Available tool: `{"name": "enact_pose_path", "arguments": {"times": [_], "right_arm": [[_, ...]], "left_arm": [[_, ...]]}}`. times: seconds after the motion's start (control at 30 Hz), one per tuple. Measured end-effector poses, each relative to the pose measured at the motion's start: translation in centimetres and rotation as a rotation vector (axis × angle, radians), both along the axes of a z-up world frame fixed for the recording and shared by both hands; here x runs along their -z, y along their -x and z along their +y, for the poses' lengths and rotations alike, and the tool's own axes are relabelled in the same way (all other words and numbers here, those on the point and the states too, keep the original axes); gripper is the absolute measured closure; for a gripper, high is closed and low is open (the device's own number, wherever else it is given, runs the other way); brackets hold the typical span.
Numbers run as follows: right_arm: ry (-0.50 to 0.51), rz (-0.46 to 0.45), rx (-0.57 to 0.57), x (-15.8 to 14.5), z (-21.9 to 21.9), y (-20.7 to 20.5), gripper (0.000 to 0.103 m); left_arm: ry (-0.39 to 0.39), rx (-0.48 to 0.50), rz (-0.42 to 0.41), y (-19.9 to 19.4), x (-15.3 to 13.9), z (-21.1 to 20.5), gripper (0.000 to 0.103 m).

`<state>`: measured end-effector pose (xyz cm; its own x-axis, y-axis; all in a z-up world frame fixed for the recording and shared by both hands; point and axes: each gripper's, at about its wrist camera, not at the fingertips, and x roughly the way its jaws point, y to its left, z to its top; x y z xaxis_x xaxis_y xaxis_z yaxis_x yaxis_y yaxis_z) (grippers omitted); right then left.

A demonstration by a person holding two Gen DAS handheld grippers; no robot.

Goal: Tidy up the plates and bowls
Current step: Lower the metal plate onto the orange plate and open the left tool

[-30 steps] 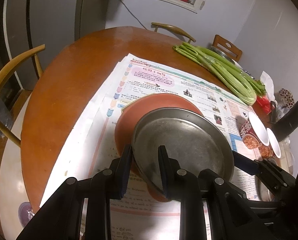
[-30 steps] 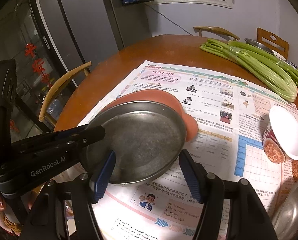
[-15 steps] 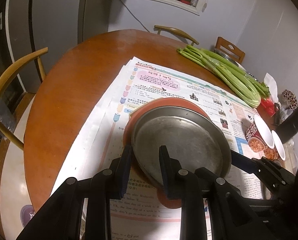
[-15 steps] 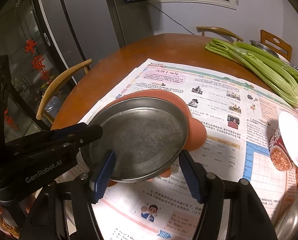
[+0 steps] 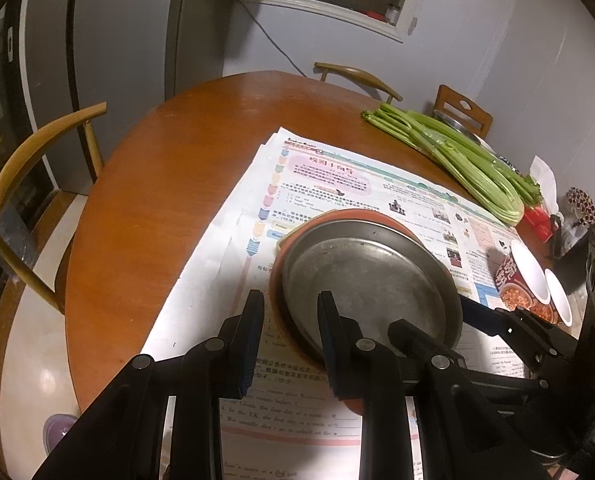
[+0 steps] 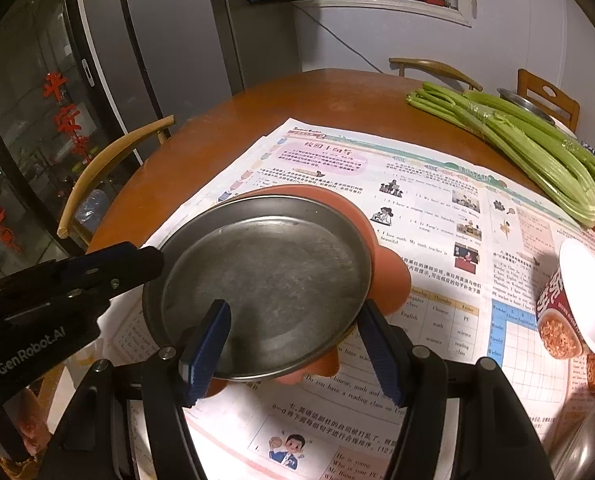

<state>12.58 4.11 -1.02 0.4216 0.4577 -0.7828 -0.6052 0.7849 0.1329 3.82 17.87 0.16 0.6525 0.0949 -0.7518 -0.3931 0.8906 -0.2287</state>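
Round wooden table [image 5: 137, 220] in a dim kitchen, spread with newspaper [image 5: 225, 264]; both claws point down at one spot on it

Left claw [image 5: 289, 296]: jaws narrow, straddling the left rim of the steel plate [image 5: 369, 280], one finger over the dish and the other just outside it; a strip of paper shows between the outer finger and the rim, so whether the pads pinch the rim I cannot tell

Right claw [image 6: 293, 306]: released, jaws wide apart and straddling the near rim, the left finger over the dish, the right one just outside the edge; nothing is clamped between them

Steel plate: lies directly ahead of both claws and between them, nested on the orange plate [image 6: 389, 272], which peeks out at the far and right sides; the pair sits near the middle of the paper and looks level; being round, it has no long axis to line up with

Further out: two bowls [image 6: 577, 308] with white insides stand touching at the right edge of the paper, well apart from the stack; celery [image 6: 537, 152] lies beyond them

Judgement: this stacking step looks all but done; the bowls lie to the right of the stack, so the right claw is the nearer one for them, while the left needs only to back off the rim without dragging the plate
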Motion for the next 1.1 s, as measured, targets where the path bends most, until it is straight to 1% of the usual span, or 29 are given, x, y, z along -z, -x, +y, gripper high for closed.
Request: {"name": "enact_pose_path", "arguments": {"times": [0.13, 0.23, 0.4, 0.6, 0.67, 0.73, 0.8, 0.97, 1.1], "right_arm": [[0.026, -0.04, 0.004, 0.1, 0.4, 0.1, 0.037], [0.045, -0.072, 0.002, 0.3, 0.8, 0.2, 0.037], [0.054, -0.108, 0.0, 0.4, 1.0, 0.1, 0.037], [0.027, -0.125, -0.003, 0.1, 0.8, -0.1, 0.037], [0.028, -0.142, 0.003, -0.1, 0.7, -0.1, 0.037], [0.027, -0.158, 0.012, -0.4, 0.4, 0.0, 0.037], [0.013, -0.171, 0.015, -0.9, 0.0, 0.2, 0.037], [-0.02, -0.174, 0.022, -1.9, -1.2, 0.4, 0.037], [-0.039, -0.149, 0.032, -2.0, -2.6, 0.6, 0.037]], "left_arm": [[0.011, 0.002, 0.007, 0.1, 0.4, 0.2, 0.075], [0.043, 0.007, 0.01, 0.1, 0.8, 0.5, 0.075], [0.102, 0.008, 0.006, 0.1, 1.4, 0.9, 0.068], [0.12, 0.003, 0.02, -0.1, 1.8, 0.9, 0.064], [0.127, 0.005, 0.023, -0.2, 1.9, 0.9, 0.063], [0.138, -0.001, 0.02, -0.1, 2.0, 1.0, 0.059], [0.143, 0.0, 0.022, -0.2, 2.0, 0.9, 0.058], [0.169, 0.003, 0.022, -0.2, 2.0, 0.6, 0.058], [0.214, 0.017, 0.015, -0.3, 2.2, 0.5, 0.057]]}}
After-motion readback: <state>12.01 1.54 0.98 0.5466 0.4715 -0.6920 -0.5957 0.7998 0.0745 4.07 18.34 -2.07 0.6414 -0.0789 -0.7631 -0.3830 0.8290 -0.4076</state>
